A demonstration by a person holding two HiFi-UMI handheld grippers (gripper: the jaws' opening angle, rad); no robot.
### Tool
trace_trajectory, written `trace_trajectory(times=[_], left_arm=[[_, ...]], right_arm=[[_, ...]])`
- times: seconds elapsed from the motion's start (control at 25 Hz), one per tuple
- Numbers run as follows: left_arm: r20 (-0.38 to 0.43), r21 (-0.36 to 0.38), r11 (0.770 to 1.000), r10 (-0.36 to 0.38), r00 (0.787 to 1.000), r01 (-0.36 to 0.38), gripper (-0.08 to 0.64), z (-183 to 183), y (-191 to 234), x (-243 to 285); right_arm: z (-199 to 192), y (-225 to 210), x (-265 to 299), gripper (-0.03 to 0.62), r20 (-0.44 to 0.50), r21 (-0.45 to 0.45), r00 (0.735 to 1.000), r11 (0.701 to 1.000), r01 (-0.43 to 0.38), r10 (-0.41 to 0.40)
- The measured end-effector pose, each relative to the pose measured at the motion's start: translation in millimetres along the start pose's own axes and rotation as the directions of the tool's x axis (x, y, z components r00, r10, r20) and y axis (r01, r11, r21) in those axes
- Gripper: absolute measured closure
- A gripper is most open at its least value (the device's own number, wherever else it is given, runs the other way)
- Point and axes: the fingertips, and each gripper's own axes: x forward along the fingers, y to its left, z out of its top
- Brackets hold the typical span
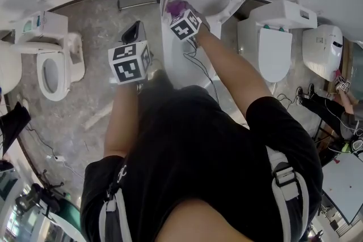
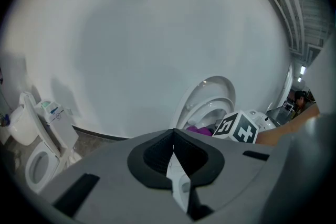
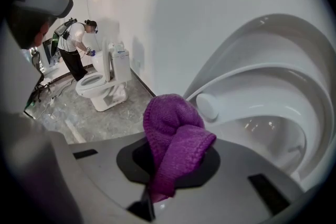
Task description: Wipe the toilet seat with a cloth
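While the right gripper (image 1: 180, 16) reaches to 12 o'clock in the head view, its jaws are clamped on the purple cloth (image 3: 176, 134), which bunches up over the tips. Toilet seat (image 3: 254, 78) is tipped up against the lid (image 3: 278, 29), underside facing out, one bumper pad (image 3: 207, 106) showing. Cloth sits just beside the seat's edge at 1 o'clock from the jaws; contact not confirmable. Left gripper (image 2: 173, 150) hangs back at 10 o'clock of the head view, pads together, nothing between them, pointed at the bare wall.

Step in hand, my read: bring the cloth onto the raised seat and start wiping.
- Press the loose bunched end flat on the ring, not the hard jaw tips.
- Follow the ring's curve in long strokes, work around the bumper.
- Keep the grip firm; the cloth is held by a narrow tail and could pull out if it drags.
- Seat is only leaning on the lid, so push gently toward the lid, not sideways.
- Left gripper could steady the seat; for now it is idle.

Hard to see:
- Right jaw tips buried under the cloth.
- Front of the bowl (image 1: 176, 62) cut off by the arm and torso in the head view.
- Hinge end not visible.
- Dirt on the seat: cannot tell.
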Motion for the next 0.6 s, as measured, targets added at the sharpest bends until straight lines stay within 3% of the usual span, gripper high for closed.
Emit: trace_trajectory(times=[0.32, 0.6], left_arm=[[-0.064, -0.002, 1.0, -0.014, 0.998, 0.014, 0.551, -16.3, 8.1, 21.8], [-0.098, -0.009, 1.0, -0.028, 0.995, 0.028, 0.551, -29.7, 13.9, 37.8]], right_arm=[[17.4, -20.6, 31.7, 0.543, 0.004, 0.048, 0.999, 0.998, 0.034, -0.035], [18.2, -19.5, 50.8, 0.543, 0.011, 0.0, 0.999, 0.999, 0.047, -0.047]])
